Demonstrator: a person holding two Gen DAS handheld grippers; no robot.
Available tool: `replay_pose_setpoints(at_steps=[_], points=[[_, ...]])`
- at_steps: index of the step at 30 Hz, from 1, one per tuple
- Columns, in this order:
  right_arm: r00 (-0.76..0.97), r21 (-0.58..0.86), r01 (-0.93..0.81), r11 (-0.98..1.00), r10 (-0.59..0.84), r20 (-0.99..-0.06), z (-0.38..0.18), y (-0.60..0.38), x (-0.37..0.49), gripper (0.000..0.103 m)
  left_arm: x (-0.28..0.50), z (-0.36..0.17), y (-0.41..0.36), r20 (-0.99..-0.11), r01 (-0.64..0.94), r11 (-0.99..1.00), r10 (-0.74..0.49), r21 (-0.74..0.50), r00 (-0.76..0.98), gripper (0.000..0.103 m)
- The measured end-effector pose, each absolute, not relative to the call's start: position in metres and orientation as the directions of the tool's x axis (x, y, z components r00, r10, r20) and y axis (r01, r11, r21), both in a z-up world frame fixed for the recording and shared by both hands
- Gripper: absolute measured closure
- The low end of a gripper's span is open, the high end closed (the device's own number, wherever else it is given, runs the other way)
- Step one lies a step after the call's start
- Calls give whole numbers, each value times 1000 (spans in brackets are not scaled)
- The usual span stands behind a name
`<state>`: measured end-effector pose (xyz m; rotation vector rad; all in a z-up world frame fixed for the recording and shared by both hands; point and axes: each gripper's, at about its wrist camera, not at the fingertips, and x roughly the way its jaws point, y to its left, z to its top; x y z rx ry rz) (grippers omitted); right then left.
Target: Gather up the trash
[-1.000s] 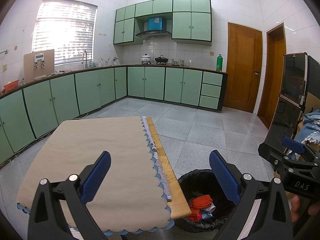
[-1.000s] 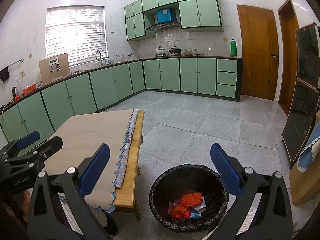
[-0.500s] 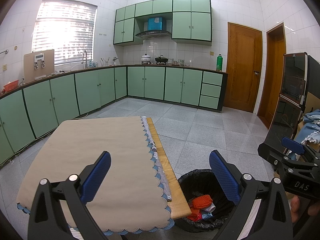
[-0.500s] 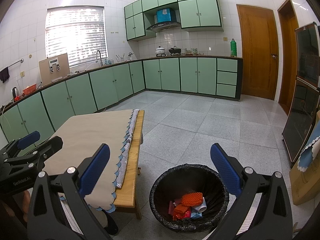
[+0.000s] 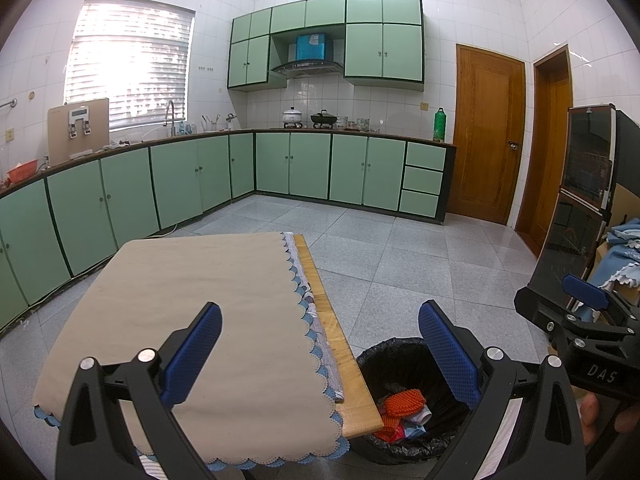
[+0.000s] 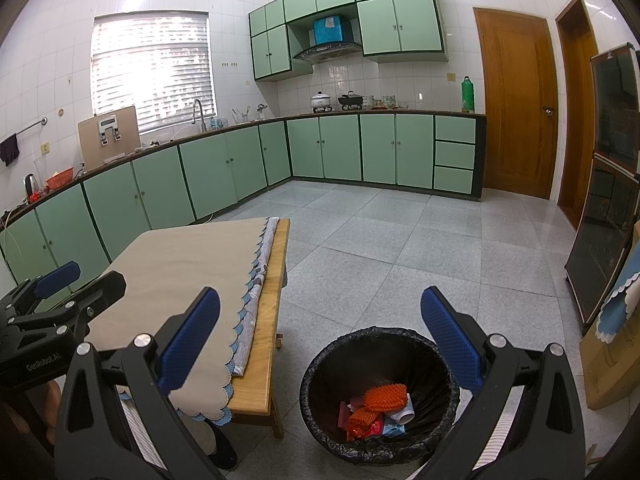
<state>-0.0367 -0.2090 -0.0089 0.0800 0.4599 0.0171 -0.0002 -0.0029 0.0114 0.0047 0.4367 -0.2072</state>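
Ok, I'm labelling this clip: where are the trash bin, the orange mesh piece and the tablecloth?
trash bin (image 6: 320, 354): right wrist view, left rim.
orange mesh piece (image 6: 385, 396): right wrist view, its middle, inside the bin.
tablecloth (image 5: 208, 280): left wrist view, bare beige middle.

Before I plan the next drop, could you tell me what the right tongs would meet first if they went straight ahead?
Probably nothing close: the open right tongs point over the bin rim toward bare floor tiles; depth is unclear.

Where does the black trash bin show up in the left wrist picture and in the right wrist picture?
Left wrist: trash bin at bottom, right of centre, beside the table's corner, partly behind the gripper finger.
Right wrist: trash bin at bottom centre, fully visible.
Shared landmark: green bottle on the counter.
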Motion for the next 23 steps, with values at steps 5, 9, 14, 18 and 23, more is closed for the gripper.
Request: replay_pose_setpoints(at_steps=[5, 9, 14, 18, 23], points=[[896, 82, 2, 997, 34, -443, -9, -208, -36, 5, 0, 12, -3, -423, 200, 979, -198, -39, 884, 6], [894, 85, 4, 996, 35, -447, -12, -206, -37, 5, 0, 11, -3, -422, 198, 980, -195, -37, 886, 6], [893, 86, 3, 996, 36, -449, -16, -205, -35, 5, -1, 11, -2, -424, 194, 980, -191, -37, 885, 6], [892, 87, 2, 996, 37, -450, -16, -205, -35, 5, 1, 10, -3, -429, 194, 980, -191, -38, 883, 6], [891, 87, 1, 996, 39, -453, -18, -207, -31, 5, 3, 11, -6, -433, 193, 980, -189, -35, 881, 6]])
